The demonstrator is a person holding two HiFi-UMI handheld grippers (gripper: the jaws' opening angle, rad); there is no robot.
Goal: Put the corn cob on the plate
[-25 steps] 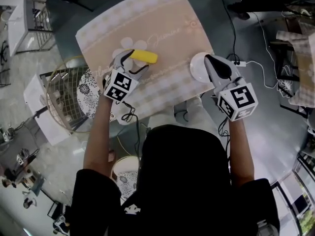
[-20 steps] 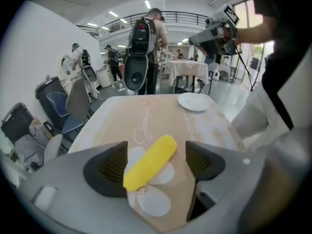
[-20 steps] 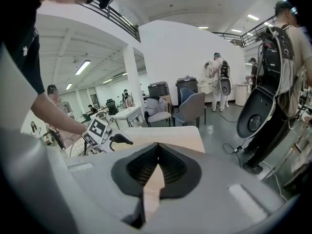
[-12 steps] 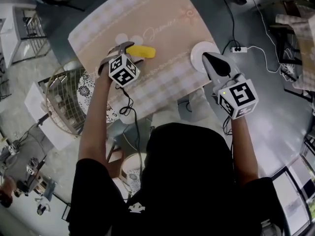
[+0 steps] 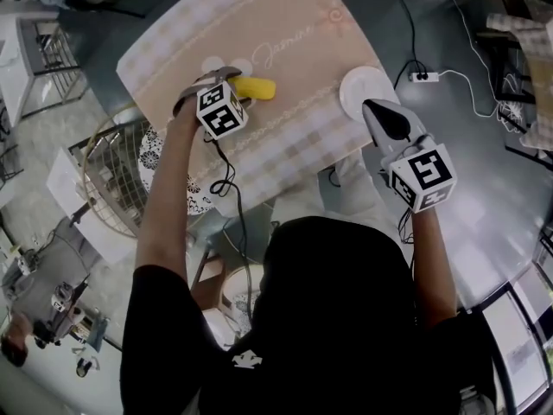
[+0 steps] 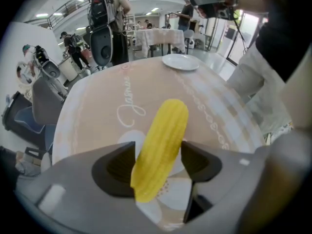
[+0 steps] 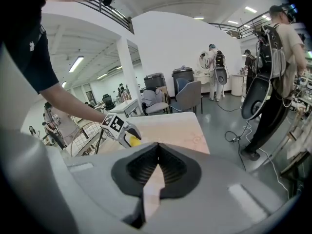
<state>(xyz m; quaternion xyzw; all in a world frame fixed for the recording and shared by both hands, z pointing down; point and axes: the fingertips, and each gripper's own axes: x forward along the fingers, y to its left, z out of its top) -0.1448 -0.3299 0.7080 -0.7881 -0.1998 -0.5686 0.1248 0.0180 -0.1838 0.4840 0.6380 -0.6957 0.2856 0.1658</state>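
None of the carrying was done yet. The corn cob (image 5: 257, 86) lay on the table (image 5: 173, 41), between the fingers of the left gripper (image 6: 157, 165), so the lift, the trip across and the set-down were all left to do. The plate (image 5: 359, 89) was bare. It sat well beyond the left fingertips and just ahead of the tips of the right gripper (image 7: 156, 169).

That left gripper pointed steeply down over the cob. Its jaws had just been closing, with the cob filling the gap between them. From this close, distorted angle I could not tell whether the pads (image 6: 117, 167) already pressed its sides or stood a hair off. The right gripper's fingers were clenched together on nothing and hung above the table edge.

As for materials, the table wore a smooth, matte beige cloth with pale checked bands, a looping script and a white flower print directly under the left fingertips. It looked flat and unwrinkled there.

The plate was round, white, shallow and glossy, probably ceramic or hard plastic.

The cob was bright yellow, long and rounded at the far end beyond the fingers. Fine kernel rows ran lengthwise. Its even colour and sheen suggested a plastic toy, so I judged it light and firm but apt to roll.

The pads were dark and ribbed, likely rubber, cupped in grey plastic shells.
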